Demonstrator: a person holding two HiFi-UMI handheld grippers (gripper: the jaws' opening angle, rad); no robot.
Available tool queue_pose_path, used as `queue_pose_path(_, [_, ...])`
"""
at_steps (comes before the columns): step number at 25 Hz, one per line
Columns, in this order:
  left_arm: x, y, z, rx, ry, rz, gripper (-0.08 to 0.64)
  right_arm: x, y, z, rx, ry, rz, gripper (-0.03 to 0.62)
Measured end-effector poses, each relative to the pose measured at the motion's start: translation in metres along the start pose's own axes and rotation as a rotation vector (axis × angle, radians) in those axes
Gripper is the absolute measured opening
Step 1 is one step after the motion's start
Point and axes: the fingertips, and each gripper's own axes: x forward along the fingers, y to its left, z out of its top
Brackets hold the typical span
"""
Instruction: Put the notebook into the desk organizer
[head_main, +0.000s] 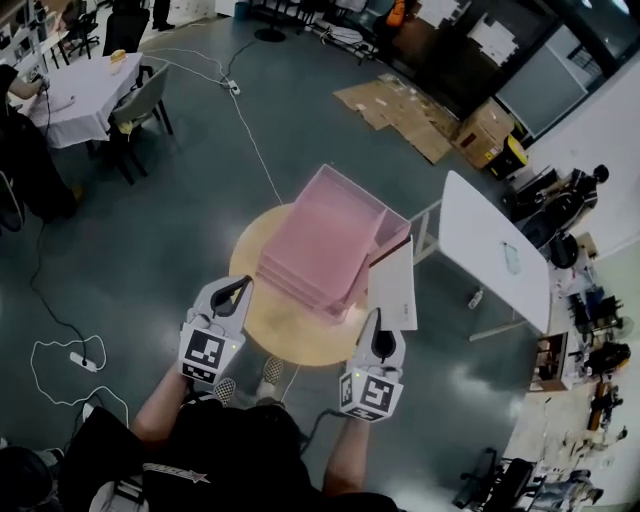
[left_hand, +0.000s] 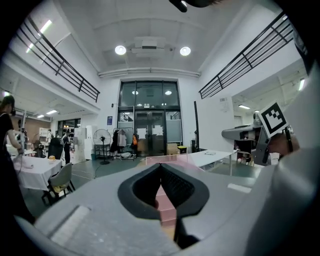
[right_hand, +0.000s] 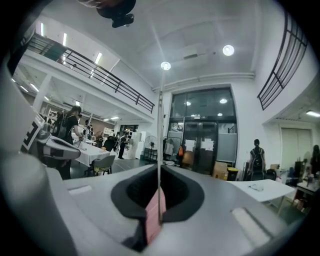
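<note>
Notebook (head_main: 393, 287) clamped in right gripper (head_main: 376, 320), just beside pink desk organizer (head_main: 325, 235) on round table (head_main: 290, 335); left gripper (head_main: 240, 287) closed, empty

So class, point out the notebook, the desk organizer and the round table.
notebook (head_main: 393, 290): head view, middle of its white cover.
desk organizer (head_main: 322, 238): head view, bare floor of the pink top tray.
round table (head_main: 290, 335): head view, bare wooden top near the front.

A pink desk organizer (head_main: 325, 240) is seen resting directly on the round wooden desk (head_main: 290, 335), set toward its far right side.
</note>
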Motion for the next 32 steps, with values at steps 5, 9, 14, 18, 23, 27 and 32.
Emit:
queue_pose_path(5, [0.024, 0.009, 0.006, -0.026, 0.009, 0.089, 0.009, 0.054, -0.009, 0.003, -0.023, 0.001, 0.113, 0.014])
queue_pose_path(9, [0.037, 0.019, 0.003, -0.045, 0.017, 0.164, 0.009, 0.096, -0.012, 0.002, -0.075, -0.004, 0.190, 0.014])
queue_pose_path(14, [0.045, 0.032, -0.006, -0.061, 0.038, 0.242, 0.009, 0.140, -0.005, -0.002, -0.197, 0.008, 0.266, 0.014])
queue_pose_path(18, [0.047, 0.039, -0.012, -0.072, 0.052, 0.293, 0.009, 0.166, 0.006, -0.010, -0.341, 0.019, 0.323, 0.014])
queue_pose_path(23, [0.049, 0.043, -0.021, -0.082, 0.079, 0.346, 0.009, 0.196, 0.019, -0.027, -0.549, 0.030, 0.404, 0.014])
queue_pose_path(27, [0.051, 0.042, -0.025, -0.089, 0.093, 0.373, 0.009, 0.213, 0.026, -0.042, -0.755, 0.029, 0.454, 0.014])
queue_pose_path(32, [0.055, 0.039, -0.031, -0.095, 0.108, 0.389, 0.009, 0.225, 0.038, -0.066, -1.003, 0.035, 0.536, 0.014])
